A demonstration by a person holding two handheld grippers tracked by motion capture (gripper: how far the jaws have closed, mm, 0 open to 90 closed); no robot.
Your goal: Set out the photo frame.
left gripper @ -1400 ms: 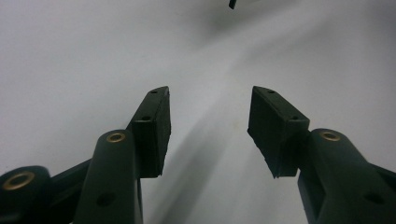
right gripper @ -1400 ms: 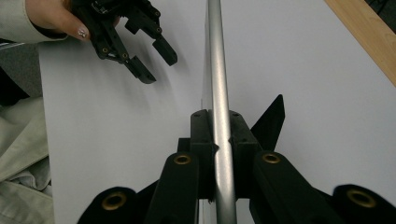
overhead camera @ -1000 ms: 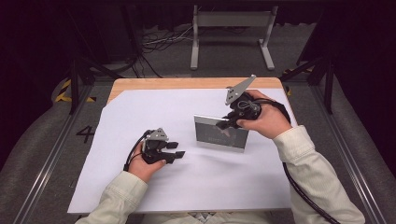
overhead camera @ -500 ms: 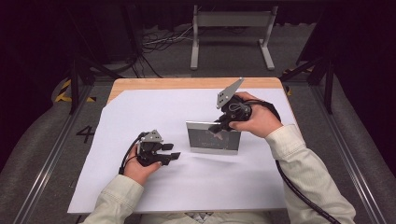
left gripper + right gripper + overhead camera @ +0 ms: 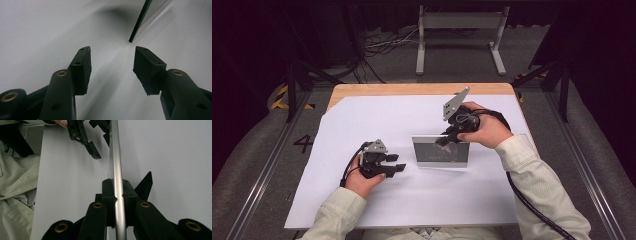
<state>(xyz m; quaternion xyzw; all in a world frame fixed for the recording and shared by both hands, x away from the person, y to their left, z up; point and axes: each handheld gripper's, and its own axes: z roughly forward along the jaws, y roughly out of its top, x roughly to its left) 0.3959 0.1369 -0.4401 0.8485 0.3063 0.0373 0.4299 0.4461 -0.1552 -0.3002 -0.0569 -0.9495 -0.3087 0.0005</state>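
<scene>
A flat rectangular panel (image 5: 441, 150) with a dark reflective face and a pale rim stands on its long edge on the white sheet (image 5: 362, 120). My right gripper (image 5: 447, 140) is shut on its top edge near the right end. In the right gripper view the thin silvery edge of the panel (image 5: 116, 157) runs straight up between the jaws of my right gripper (image 5: 117, 192). My left gripper (image 5: 398, 167) is open, low over the sheet, just left of the panel's left end. In the left gripper view the panel's corner (image 5: 142, 20) lies beyond the gap of my left gripper (image 5: 112, 67).
The white sheet covers most of a wooden table (image 5: 412, 89). Behind the table a metal stand (image 5: 459, 35) and cables (image 5: 382, 42) sit on the floor. Dark rails (image 5: 267, 165) run along both sides.
My right gripper has brought the panel left and nearer to the person, closing the gap to the left gripper. The left gripper has hardly moved.
</scene>
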